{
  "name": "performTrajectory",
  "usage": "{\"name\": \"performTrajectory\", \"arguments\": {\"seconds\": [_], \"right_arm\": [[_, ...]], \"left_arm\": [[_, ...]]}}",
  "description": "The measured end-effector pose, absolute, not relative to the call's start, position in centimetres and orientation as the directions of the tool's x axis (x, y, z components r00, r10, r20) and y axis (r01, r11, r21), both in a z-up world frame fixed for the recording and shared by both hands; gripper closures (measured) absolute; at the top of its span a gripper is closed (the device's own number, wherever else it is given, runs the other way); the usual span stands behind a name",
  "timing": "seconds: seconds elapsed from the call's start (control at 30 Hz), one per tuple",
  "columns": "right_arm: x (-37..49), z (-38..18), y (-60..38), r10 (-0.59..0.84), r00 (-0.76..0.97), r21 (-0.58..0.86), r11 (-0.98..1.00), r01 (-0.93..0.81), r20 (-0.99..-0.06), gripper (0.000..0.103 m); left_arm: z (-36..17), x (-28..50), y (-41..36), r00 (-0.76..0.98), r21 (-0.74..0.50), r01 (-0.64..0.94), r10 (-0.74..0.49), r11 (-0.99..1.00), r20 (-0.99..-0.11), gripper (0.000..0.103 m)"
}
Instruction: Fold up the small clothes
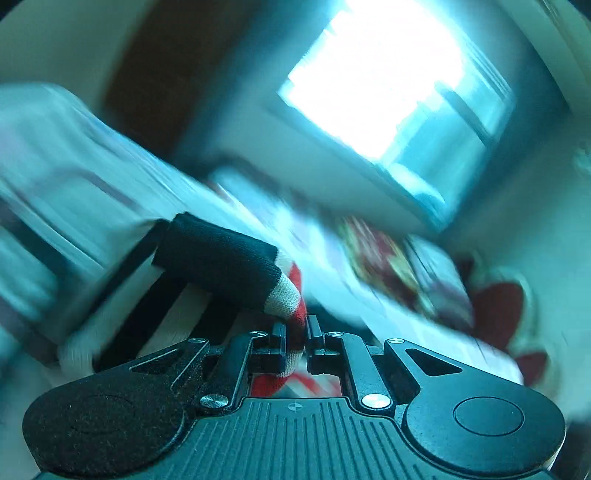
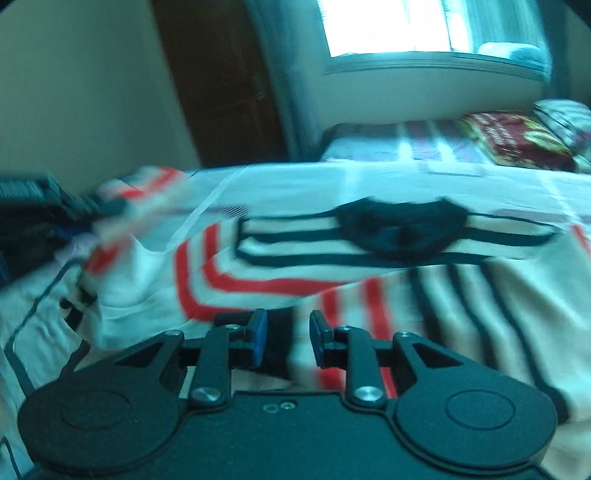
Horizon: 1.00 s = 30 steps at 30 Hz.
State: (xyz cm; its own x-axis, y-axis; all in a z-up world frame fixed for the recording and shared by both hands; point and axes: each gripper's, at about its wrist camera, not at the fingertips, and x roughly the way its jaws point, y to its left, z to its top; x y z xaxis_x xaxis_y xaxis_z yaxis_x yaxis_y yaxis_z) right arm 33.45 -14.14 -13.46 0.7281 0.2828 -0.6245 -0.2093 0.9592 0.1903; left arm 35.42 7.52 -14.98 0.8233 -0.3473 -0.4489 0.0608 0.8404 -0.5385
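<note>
A small knitted sweater point(image 2: 295, 251), cream with red and black stripes and a black collar point(image 2: 402, 229), lies spread on the bed. My left gripper point(image 1: 295, 332) is shut on the red-and-cream sleeve near its black cuff point(image 1: 218, 258), which it has lifted off the bed. In the right wrist view that left gripper point(image 2: 92, 214) is a dark blur at the far left, with the sleeve trailing from it. My right gripper point(image 2: 288, 336) sits at the sweater's near edge. Its blue pads point(image 2: 258, 336) are closed on a bunched fold of the knit.
The sweater rests on a pale checked bedsheet point(image 2: 295, 181). A red patterned pillow point(image 2: 517, 140) lies at the far right of the bed. Behind the bed are a bright window point(image 2: 388, 26) and a brown door point(image 2: 221, 92).
</note>
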Motion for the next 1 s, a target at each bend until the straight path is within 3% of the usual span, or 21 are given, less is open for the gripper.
{"name": "performTrajectory", "arguments": {"seconds": [0.13, 0.2, 0.47, 0.6, 0.67, 0.87, 1.0], "right_arm": [[32.2, -13.2, -18.8, 0.216, 0.743, 0.181, 0.975, -0.13, -0.634, 0.071], [31.7, -13.6, -20.6, 0.199, 0.738, 0.198, 0.976, -0.09, -0.645, 0.069], [30.5, -13.8, -23.5, 0.208, 0.745, 0.236, 0.969, -0.07, -0.634, 0.064], [30.2, -13.7, -25.2, 0.194, 0.745, 0.251, 0.967, -0.037, -0.639, 0.063], [30.0, -13.6, -25.6, 0.194, 0.744, 0.253, 0.967, -0.034, -0.64, 0.061], [30.6, -14.3, -25.7, 0.228, 0.719, 0.289, 0.957, -0.039, -0.656, 0.057], [31.2, -15.0, -25.6, 0.147, 0.725, 0.244, 0.969, 0.029, -0.673, 0.057]], "left_arm": [[-18.0, 36.4, -0.2, 0.657, -0.483, 0.176, -0.468, 0.858, -0.591, 0.093], [-18.6, 36.1, -2.7, 0.603, -0.412, 0.204, -0.446, 0.888, -0.662, 0.093], [-14.9, 34.5, -6.0, 0.703, -0.182, 0.309, -0.352, 0.934, -0.618, 0.091], [-14.3, 34.2, -7.1, 0.642, -0.25, 0.325, -0.407, 0.912, -0.65, 0.091], [-14.1, 33.4, -7.5, 0.646, -0.225, 0.34, -0.401, 0.913, -0.65, 0.091], [-13.5, 32.5, -3.0, 0.704, -0.221, 0.223, -0.314, 0.949, -0.637, 0.09], [-14.1, 33.0, 2.0, 0.736, -0.161, 0.112, -0.191, 0.981, -0.65, 0.09]]}}
